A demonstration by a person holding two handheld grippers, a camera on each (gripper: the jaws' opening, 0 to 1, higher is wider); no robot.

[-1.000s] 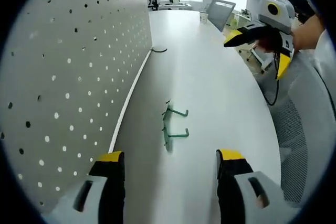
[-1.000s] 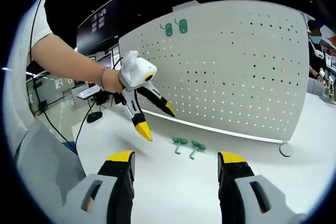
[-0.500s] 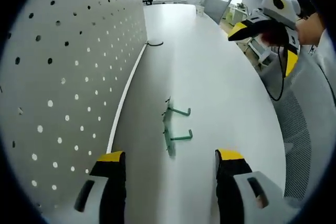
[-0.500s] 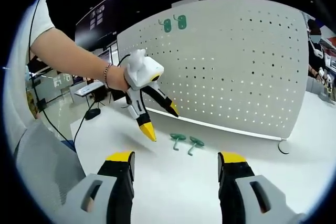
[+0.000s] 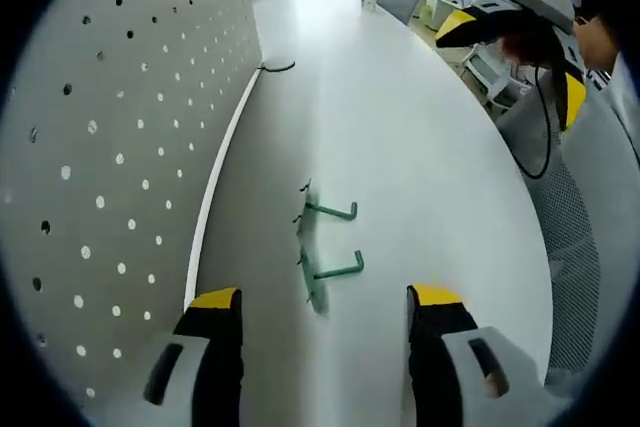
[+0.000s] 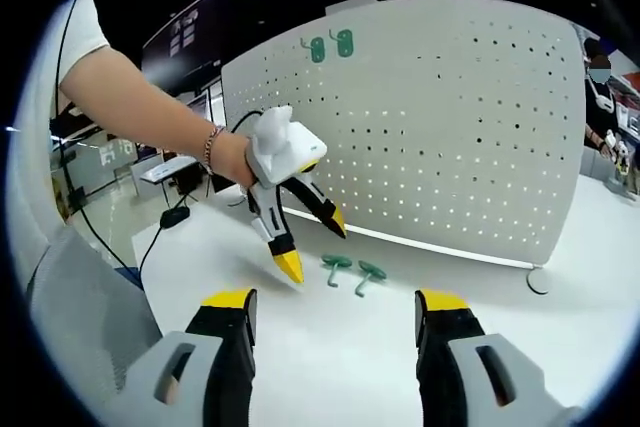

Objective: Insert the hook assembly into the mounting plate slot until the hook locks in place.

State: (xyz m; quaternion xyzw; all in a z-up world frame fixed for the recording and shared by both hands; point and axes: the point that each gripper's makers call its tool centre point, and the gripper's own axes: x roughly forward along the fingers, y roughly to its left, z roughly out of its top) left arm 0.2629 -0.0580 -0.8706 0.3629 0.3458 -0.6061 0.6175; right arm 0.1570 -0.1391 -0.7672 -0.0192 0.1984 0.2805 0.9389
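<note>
You are reaching your wide-open left gripper (image 6: 312, 241) toward the hook (image 5: 318, 255) at frame centre, probably to grasp it next, right gripper (image 6: 335, 322) open too.

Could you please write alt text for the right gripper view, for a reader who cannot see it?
The left gripper, open, hangs over a white table beside two green hooks lying on it. Behind stands a white pegboard with two more green hooks near its top.
</note>
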